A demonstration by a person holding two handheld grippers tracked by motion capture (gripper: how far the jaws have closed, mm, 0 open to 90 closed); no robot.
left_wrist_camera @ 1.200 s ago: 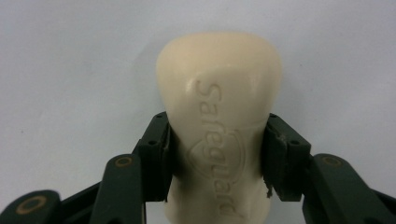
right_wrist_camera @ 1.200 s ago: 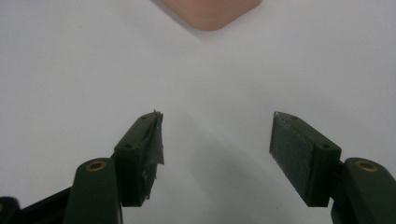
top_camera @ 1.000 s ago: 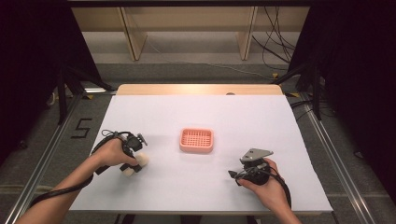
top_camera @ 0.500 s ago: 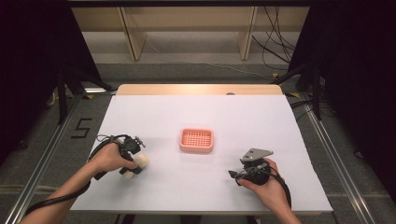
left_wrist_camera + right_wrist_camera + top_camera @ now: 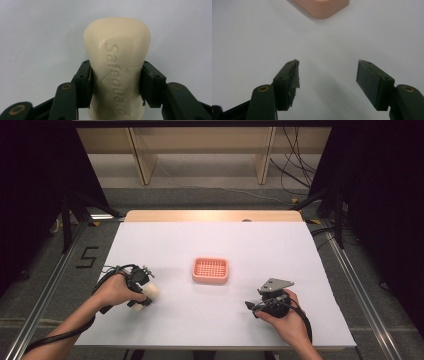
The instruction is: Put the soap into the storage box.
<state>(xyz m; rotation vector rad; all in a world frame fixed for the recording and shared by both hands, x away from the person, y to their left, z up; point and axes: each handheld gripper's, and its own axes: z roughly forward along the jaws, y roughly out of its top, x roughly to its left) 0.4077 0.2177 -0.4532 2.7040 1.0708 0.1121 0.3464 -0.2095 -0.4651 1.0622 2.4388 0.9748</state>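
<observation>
The left gripper [image 5: 116,85] clamps the cream soap bar [image 5: 117,62] low by its sides near the table's [image 5: 200,240] left front, so carry it level to the pink soap dish [image 5: 210,270] at centre, clear of the idle, open-jawed right gripper [image 5: 328,82].

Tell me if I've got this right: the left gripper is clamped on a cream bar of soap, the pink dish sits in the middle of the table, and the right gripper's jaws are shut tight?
Not quite. The right gripper has its jaws standing wide apart with nothing between them, as the right gripper view shows. The rest holds: the left gripper is clamped on the cream bar of soap, and the pink dish sits mid-table.
</observation>
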